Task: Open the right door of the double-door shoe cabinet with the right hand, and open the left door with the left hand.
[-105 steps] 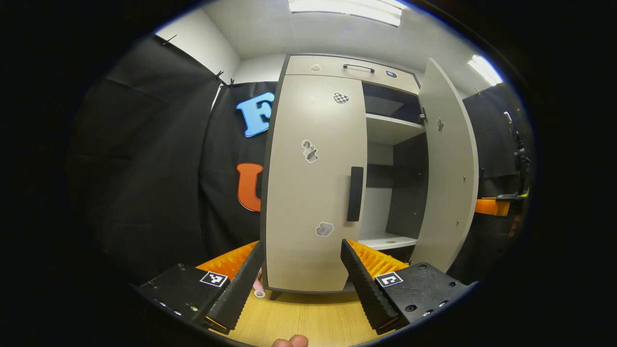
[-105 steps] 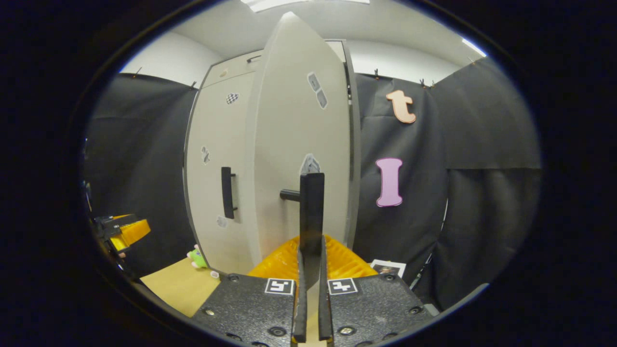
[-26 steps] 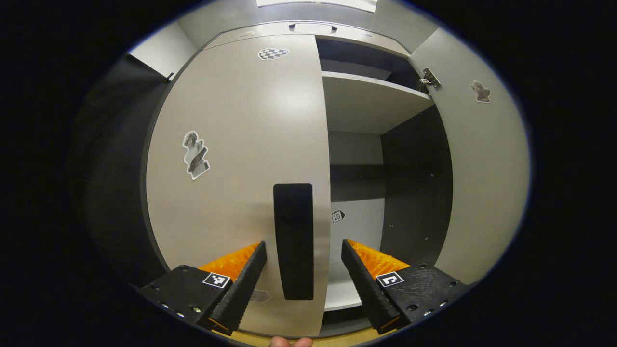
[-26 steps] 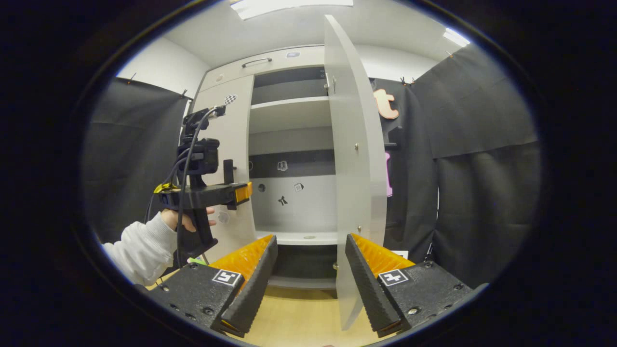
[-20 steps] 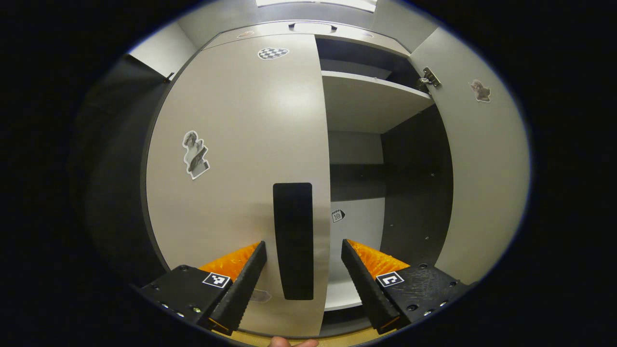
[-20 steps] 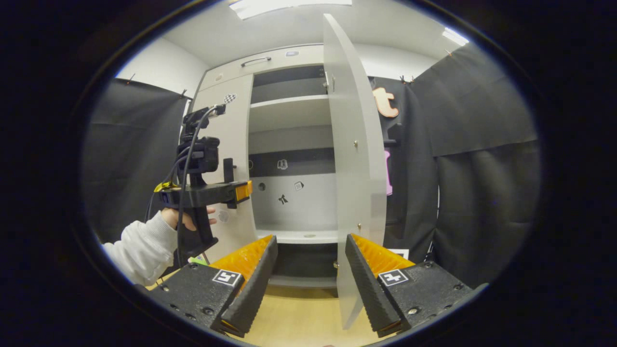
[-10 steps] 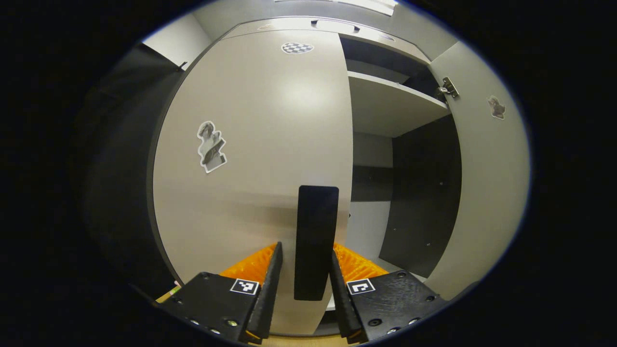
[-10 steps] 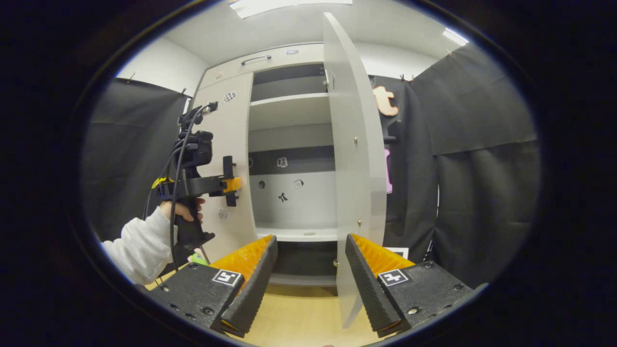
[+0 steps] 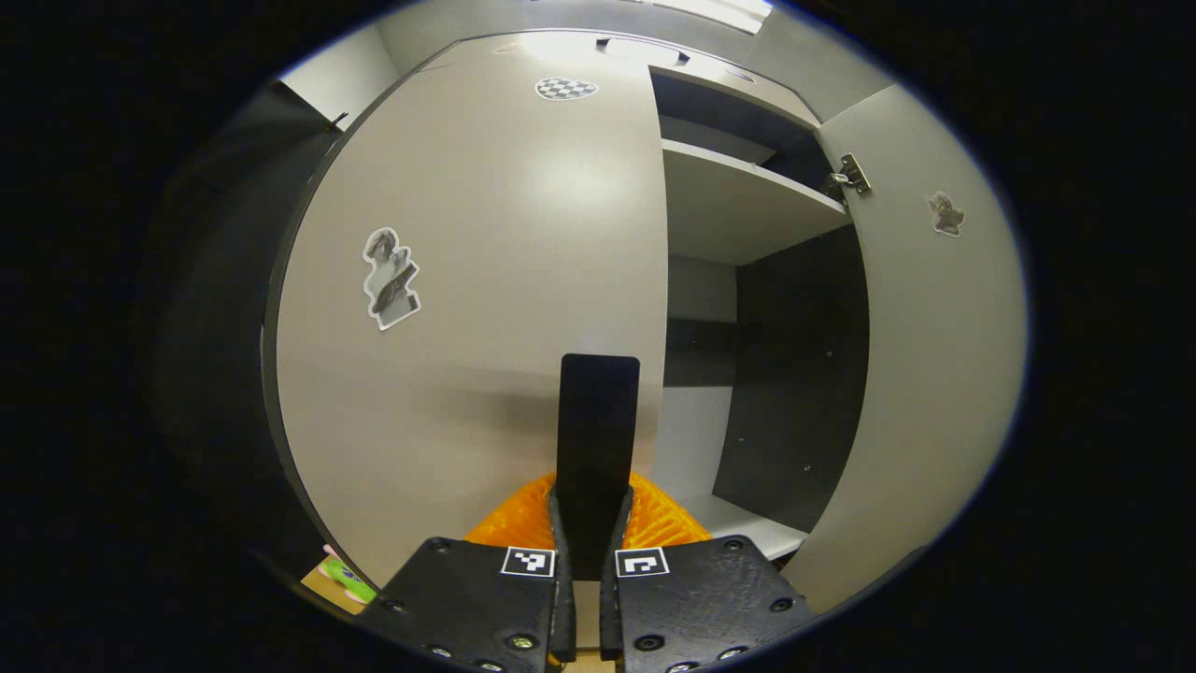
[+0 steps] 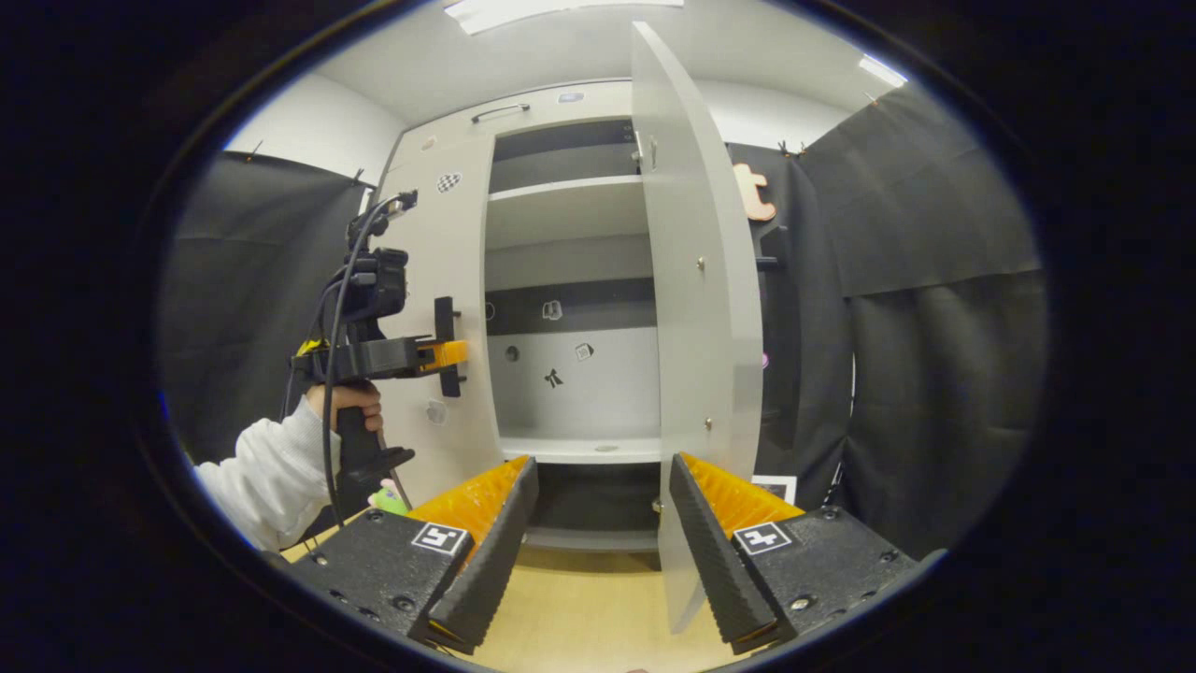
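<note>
Fingers of the left gripper (image 9: 584, 523) are clamped on the handle (image 9: 598, 449) of the closed left door (image 9: 467, 308), ready to pull, while the right gripper (image 10: 598, 523) hangs released near the already open right door (image 10: 696, 308).

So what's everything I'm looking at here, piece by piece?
Shoe cabinet: one, pale grey, against the booth wall.
Left door: one, pale grey, appears closed.
Left door handle: one, black, vertical, near the door's inner edge.
Right door: one, pale grey, swung open.
Shelf: one, pale, high inside the cabinet.
Stickers: several, greyish, on doors and inside back panel.
Floor: wood-coloured, below the cabinet.
Small toy: one, green, on the floor by the left door.
Sleeve: one, white, on the arm holding the left gripper.
Left gripper: jaws closed on the left door handle.
Right gripper: jaws open, holding nothing.
</note>
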